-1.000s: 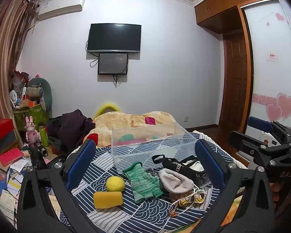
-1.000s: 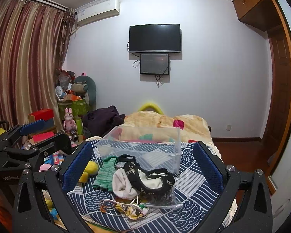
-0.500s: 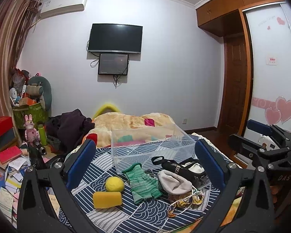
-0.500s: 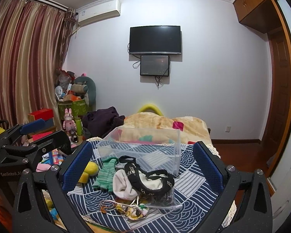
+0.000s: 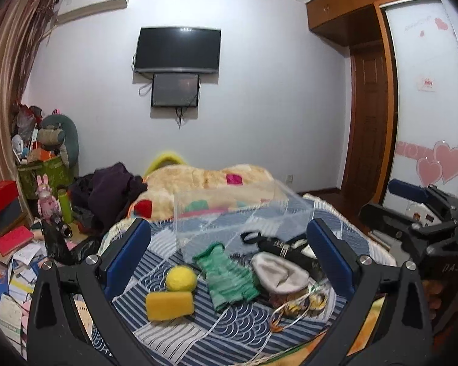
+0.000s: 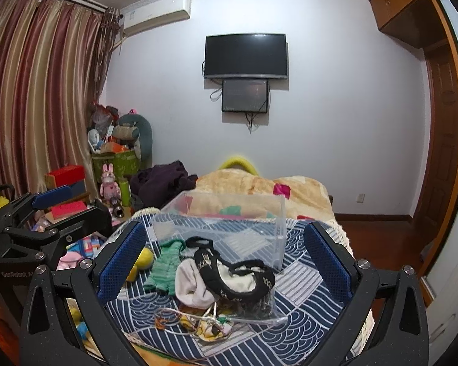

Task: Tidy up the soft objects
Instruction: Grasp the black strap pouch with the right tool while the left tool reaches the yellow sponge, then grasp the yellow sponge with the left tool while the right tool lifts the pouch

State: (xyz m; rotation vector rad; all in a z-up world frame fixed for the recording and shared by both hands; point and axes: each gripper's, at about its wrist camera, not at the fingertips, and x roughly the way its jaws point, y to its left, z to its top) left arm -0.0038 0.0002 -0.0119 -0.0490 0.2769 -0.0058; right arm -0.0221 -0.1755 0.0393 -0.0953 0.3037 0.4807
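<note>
On a blue patterned bedspread (image 5: 180,329) lie a yellow ball (image 5: 181,278), a yellow sponge block (image 5: 169,305), a green knitted garment (image 5: 227,276), a white cap (image 5: 279,274) and a black strap item (image 5: 282,245). A clear plastic box (image 5: 238,213) stands behind them. My left gripper (image 5: 229,259) is open, empty, above the pile. My right gripper (image 6: 226,259) is open, empty; the cap (image 6: 192,283), the strap item (image 6: 235,274), the green garment (image 6: 166,267) and the box (image 6: 223,222) lie between its fingers.
A tangle of cords and small bits (image 6: 204,320) lies at the bedspread's near edge. A beige blanket (image 5: 204,180) and dark clothes (image 5: 110,192) sit behind the box. Cluttered boxes, toys and papers (image 5: 21,213) fill the left floor. Wardrobe (image 5: 427,122) on the right.
Both views have shifted slightly closer to the pile. The objects on the bed have not moved; both grippers stay open.
</note>
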